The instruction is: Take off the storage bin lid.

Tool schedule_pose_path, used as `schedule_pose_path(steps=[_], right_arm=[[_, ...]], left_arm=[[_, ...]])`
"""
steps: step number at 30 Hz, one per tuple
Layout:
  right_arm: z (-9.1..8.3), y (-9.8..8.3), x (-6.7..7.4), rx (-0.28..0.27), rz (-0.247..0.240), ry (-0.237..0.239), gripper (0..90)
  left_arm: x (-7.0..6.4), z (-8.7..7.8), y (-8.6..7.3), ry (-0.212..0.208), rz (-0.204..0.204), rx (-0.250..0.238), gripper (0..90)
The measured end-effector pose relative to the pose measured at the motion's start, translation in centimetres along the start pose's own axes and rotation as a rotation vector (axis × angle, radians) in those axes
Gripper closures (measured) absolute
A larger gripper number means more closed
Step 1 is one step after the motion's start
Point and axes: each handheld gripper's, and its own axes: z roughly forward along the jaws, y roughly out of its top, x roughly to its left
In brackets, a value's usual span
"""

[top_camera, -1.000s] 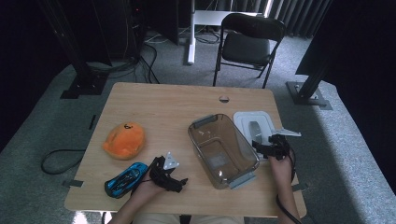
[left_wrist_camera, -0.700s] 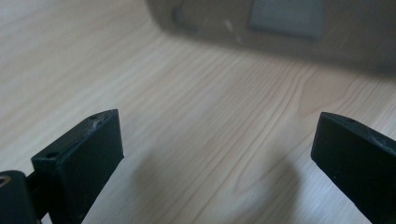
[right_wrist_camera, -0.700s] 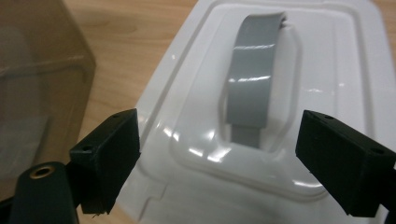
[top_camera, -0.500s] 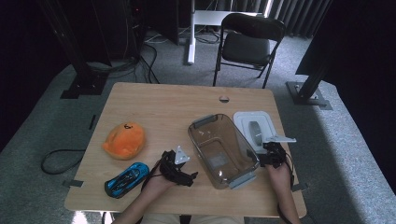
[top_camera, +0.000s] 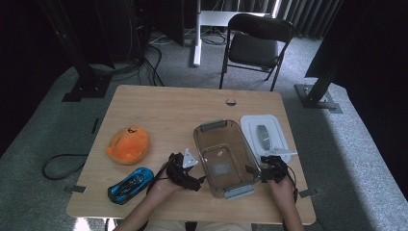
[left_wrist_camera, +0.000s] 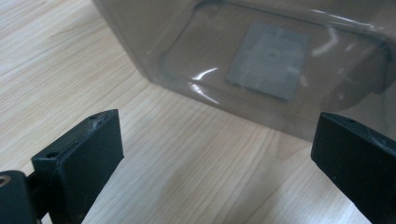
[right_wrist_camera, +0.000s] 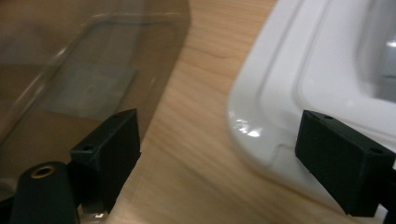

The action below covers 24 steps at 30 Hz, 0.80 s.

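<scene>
Toys: orange plush and blue car off my left gripper's outer side | left gripper moved in against clear bin, wide open, empty | right gripper between bin and white lid, open, empty | I judge bin grasp next.

Clear brownish bin, white lid, orange plush, blue car (black windows), pale wood table

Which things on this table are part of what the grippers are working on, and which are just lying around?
In hand:
clear bin, flanked by left gripper and right gripper, both open
white lid, beside the right gripper

Lying about:
orange plush toy
blue toy car
</scene>
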Motion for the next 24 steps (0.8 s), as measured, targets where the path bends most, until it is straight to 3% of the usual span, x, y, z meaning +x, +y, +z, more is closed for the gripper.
schedule_pose_path(steps=[7, 15, 17, 19, 24], right_arm=[[0.0, -0.4, 1.5, 0.0, -0.021, -0.01, 13.6], [-0.4, -0.9, 3.0, -0.024, -0.041, -0.001, 13.6], [-0.5, -1.1, 3.7, -0.03, -0.044, 0.013, 13.6], [-0.4, -1.3, 4.2, -0.035, -0.04, 0.028, 13.6], [0.0, -1.4, 5.2, -0.043, -0.049, 0.048, 13.6]], left_arm=[[0.8, -0.7, -0.5, 0.029, -0.025, -0.006, 2.9], [1.0, -1.6, -1.2, 0.048, -0.014, 0.013, 2.9], [1.2, -2.0, -1.4, 0.074, -0.013, 0.033, 2.9], [1.5, -2.2, -1.6, 0.071, -0.005, 0.052, 2.9], [2.4, -2.9, -2.1, 0.087, -0.02, 0.053, 2.9]])
